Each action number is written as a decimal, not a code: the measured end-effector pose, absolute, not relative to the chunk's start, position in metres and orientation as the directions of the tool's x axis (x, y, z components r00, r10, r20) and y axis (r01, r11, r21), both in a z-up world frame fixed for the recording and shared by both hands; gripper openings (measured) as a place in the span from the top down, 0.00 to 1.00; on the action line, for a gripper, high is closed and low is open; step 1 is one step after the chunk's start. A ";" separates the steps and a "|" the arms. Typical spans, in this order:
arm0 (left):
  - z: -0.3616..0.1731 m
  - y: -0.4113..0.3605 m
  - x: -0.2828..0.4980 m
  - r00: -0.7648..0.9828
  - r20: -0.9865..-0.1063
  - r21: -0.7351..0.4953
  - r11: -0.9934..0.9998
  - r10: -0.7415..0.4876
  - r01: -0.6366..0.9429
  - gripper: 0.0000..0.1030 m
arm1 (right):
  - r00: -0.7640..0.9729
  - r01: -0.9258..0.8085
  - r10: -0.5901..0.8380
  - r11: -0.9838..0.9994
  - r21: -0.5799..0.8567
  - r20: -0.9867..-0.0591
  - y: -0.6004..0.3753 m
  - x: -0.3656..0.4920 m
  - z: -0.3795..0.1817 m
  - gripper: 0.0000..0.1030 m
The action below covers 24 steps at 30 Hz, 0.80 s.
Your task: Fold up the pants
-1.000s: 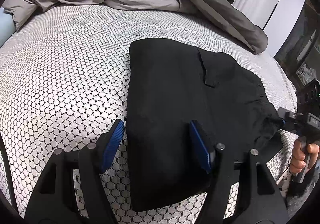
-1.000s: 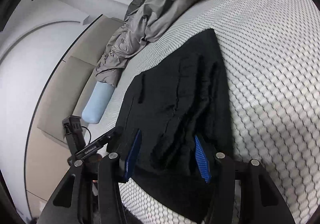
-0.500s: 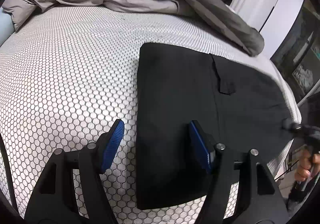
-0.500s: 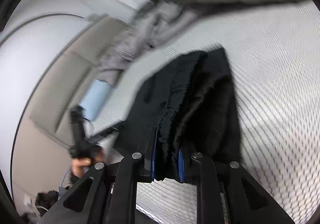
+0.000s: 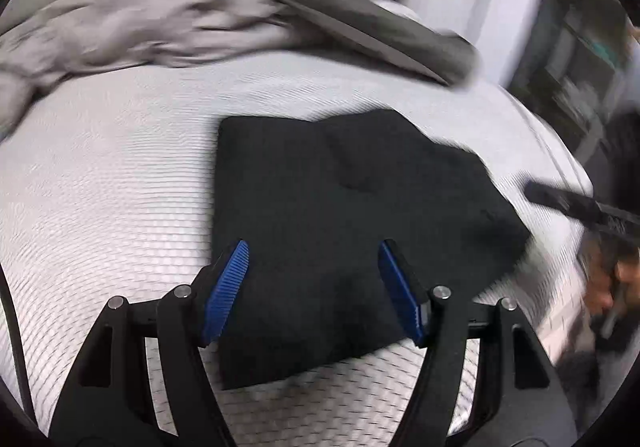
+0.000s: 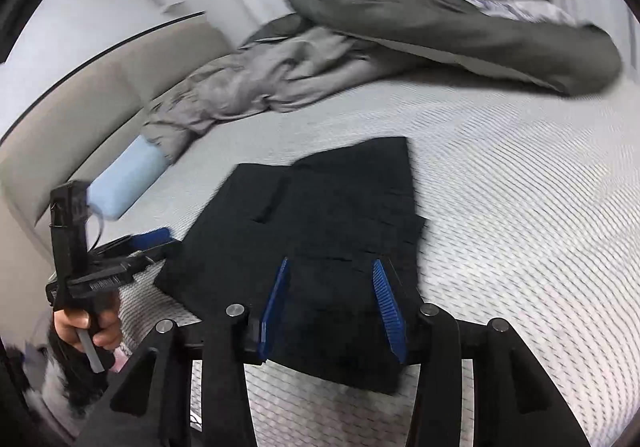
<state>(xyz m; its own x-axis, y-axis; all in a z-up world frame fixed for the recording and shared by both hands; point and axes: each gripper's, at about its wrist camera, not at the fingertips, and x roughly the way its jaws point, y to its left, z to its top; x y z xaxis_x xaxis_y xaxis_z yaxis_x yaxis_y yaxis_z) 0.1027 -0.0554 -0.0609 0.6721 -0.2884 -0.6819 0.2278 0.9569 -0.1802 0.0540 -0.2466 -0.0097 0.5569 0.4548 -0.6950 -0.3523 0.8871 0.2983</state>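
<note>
Since half a second ago the right gripper point(image 6: 332, 307) let go; both it and the left gripper point(image 5: 314, 289) hover spread. Black pants point(image 5: 340, 231) lie folded at 12 o'clock on the bed point(image 5: 100, 187): soft, limp, best pinched at corners.

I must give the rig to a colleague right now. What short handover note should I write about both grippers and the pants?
Left gripper: open, holds nothing, hovering over the near edge of the pants.
Right gripper: open, holds nothing, also over the pants.
Black pants: lying folded and mostly flat on the honeycomb-pattern mattress, free of both grippers. Grey duvet is bunched at the far side, light-blue pillow by the headboard.
Done: pants are folded into a compact stack.
Left: the right-hand edge looks uneven; perhaps tidy it or make one more fold.
</note>
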 end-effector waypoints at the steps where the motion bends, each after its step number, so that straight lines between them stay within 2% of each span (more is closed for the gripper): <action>1: -0.065 -0.063 0.105 0.652 -0.693 -0.176 0.949 -0.308 0.262 0.38 | 0.533 -0.375 0.458 0.882 0.286 -0.711 -0.232 0.059 -0.015 0.54; 5: -0.086 -0.092 0.113 0.596 -0.744 -0.089 0.929 -0.302 0.360 0.37 | 0.468 -0.444 0.456 0.862 0.244 -0.757 -0.182 0.081 -0.044 0.54; 8: -0.099 -0.088 0.115 0.561 -0.759 -0.112 0.916 -0.329 0.385 0.36 | 0.404 -0.486 0.395 0.857 0.171 -0.825 -0.157 0.098 -0.077 0.54; 12: -0.100 -0.081 0.108 0.557 -0.755 -0.120 0.908 -0.347 0.402 0.36 | 0.494 -0.518 0.236 0.853 -0.065 -0.837 -0.165 0.088 -0.077 0.56; 14: -0.102 -0.078 0.105 0.560 -0.748 -0.131 0.906 -0.357 0.402 0.36 | 0.506 -0.515 0.243 0.855 -0.064 -0.827 -0.182 0.082 -0.069 0.57; 19: -0.093 -0.076 0.097 0.588 -0.740 -0.116 0.924 -0.325 0.364 0.36 | 0.544 -0.476 0.246 0.878 -0.054 -0.802 -0.199 0.075 -0.060 0.51; 22: -0.077 -0.079 0.093 0.625 -0.689 -0.131 0.911 -0.366 0.390 0.36 | 0.559 -0.489 0.321 0.872 0.008 -0.764 -0.192 0.070 -0.048 0.49; 24: -0.078 -0.083 0.101 0.628 -0.691 -0.124 0.914 -0.358 0.385 0.36 | 0.556 -0.493 0.368 0.868 0.061 -0.745 -0.181 0.076 -0.046 0.45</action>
